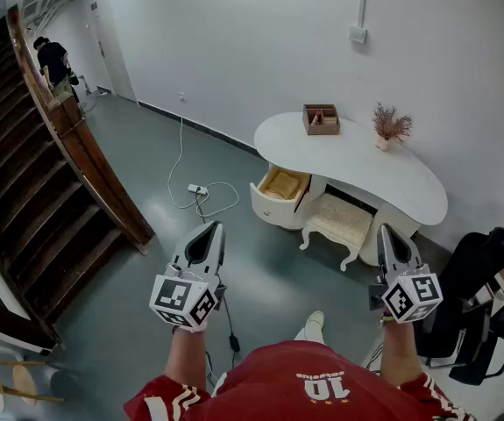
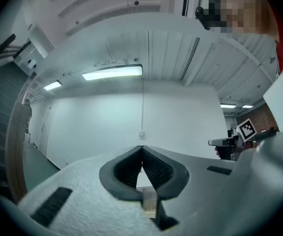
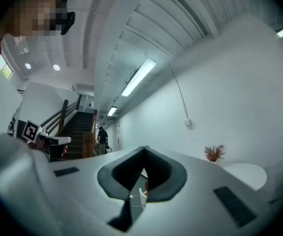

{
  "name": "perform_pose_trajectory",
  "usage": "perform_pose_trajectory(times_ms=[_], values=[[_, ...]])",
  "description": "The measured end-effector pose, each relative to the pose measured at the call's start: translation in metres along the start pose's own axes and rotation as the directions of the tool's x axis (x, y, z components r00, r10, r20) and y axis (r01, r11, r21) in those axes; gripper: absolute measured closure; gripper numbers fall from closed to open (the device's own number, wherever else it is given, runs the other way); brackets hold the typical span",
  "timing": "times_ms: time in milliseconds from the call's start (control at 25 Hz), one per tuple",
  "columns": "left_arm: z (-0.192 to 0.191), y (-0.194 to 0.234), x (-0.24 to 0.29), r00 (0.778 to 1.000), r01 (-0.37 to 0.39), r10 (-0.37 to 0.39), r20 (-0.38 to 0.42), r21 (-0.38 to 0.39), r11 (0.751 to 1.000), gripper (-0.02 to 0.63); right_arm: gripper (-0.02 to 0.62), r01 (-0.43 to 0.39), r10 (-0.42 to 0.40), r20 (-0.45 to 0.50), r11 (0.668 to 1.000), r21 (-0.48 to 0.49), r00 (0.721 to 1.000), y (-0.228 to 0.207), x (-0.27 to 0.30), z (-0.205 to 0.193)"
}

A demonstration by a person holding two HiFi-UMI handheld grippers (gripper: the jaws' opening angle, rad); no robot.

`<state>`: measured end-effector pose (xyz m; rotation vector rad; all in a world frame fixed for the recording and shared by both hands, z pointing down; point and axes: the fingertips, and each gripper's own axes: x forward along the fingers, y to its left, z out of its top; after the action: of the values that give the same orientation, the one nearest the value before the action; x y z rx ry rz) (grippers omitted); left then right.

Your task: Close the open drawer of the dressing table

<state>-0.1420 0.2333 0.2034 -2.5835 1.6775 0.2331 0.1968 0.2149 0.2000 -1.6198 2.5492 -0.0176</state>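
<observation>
While the drawer [image 1: 280,191] hangs pulled out at the left end of the white desk [image 1: 357,160], nothing is done yet. Left gripper [image 1: 208,228] and right gripper [image 1: 383,231] are both clenched on nothing, well apart from it. Left to do: approach, push drawer shut.

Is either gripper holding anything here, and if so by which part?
Nothing is held. The left gripper and right gripper both have jaws together with nothing between, away from the open drawer.
</observation>
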Motion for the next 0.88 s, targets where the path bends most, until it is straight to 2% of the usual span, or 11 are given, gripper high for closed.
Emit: perform_pose_trajectory(times_ms=[160,320,480,680,880], values=[[-0.001,-0.007,-0.008,0.999,0.029,-0.029,0.017,0.01,1.0,0.604,0.592,-0.012,0.012,0.012,1.0,-0.025,1.0,0.005,-0.002,0.0],[-0.008,-0.004,-0.012,1.0,0.021,-0.021,0.005,-0.004,1.0,0.604,0.592,-0.017,0.017,-0.002,0.999,-0.03,1.0,0.011,-0.002,-0.006],[-0.012,-0.007,-0.006,1.0,0.026,-0.026,0.006,-0.031,0.999,0.604,0.592,-0.02,0.019,-0.019,0.998,-0.052,1.0,0.012,-0.003,-0.009],[-0.018,-0.015,0.003,0.999,0.045,-0.045,-0.004,-0.023,0.999,0.604,0.591,-0.054,0.051,-0.024,0.994,-0.097,0.998,0.022,-0.009,-0.015],[-0.022,-0.018,0.009,0.998,0.055,-0.056,-0.01,-0.042,0.998,0.604,0.591,-0.076,0.074,-0.03,0.994,-0.076,0.997,0.028,-0.011,-0.018]])
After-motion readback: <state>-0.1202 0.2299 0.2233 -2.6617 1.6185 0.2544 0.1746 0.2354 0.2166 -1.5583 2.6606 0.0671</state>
